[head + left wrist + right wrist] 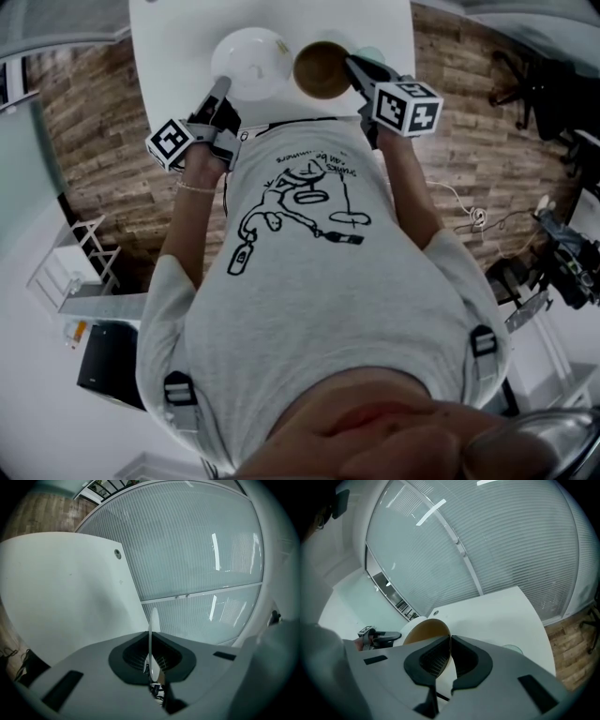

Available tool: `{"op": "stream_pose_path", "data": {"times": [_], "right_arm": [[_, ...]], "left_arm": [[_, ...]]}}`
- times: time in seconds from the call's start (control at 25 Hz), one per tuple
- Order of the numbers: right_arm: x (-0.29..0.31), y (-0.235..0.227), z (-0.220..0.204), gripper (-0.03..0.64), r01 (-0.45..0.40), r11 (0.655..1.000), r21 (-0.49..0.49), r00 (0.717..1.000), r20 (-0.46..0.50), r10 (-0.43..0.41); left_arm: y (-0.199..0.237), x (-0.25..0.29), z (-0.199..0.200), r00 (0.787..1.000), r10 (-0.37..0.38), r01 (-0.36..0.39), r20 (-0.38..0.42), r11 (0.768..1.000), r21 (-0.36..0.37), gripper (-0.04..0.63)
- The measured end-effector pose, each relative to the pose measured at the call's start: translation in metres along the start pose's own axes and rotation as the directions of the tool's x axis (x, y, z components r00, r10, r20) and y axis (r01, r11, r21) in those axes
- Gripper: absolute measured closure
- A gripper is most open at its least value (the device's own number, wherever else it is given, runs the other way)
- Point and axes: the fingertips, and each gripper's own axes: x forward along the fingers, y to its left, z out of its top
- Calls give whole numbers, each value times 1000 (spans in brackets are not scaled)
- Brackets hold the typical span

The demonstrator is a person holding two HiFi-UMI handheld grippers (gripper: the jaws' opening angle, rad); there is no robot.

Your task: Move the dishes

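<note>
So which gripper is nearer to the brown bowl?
Right. The right gripper grips the bowl by its rim; the left gripper holds the plate beside it.

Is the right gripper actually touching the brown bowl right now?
Touching. The right gripper view shows the right gripper with its jaws closed on the rim of the brown bowl.

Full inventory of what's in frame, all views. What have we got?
plate: 1, white, rim clamped in left tool, over table
bowl: 1, brown inside, white outside, rim clamped in right tool, beside plate
small glass item: 1, pale green, on table right of bowl
table: 1, white, ahead of person
floor: brown wood
office chair: 1, black, far right
cables: white, on floor at right
T-shirt: 1, pale grey, black drawing
left tool: shut on plate
right tool: shut on bowl
</note>
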Motion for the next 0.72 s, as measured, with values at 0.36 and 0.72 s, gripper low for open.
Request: {"op": "stream_pose_path", "data": {"times": [0.36,0.72], "right_arm": [[12,-26,-30,575,54,993,103,999,-5,-54],[34,-50,-60,575,134,985,108,990,-51,-129]], "left_arm": [[-1,-1,1,1000,5,-5,-5,1000,20,583],[-1,0,1,1000,11,-11,-16,1000,24,583]]}}
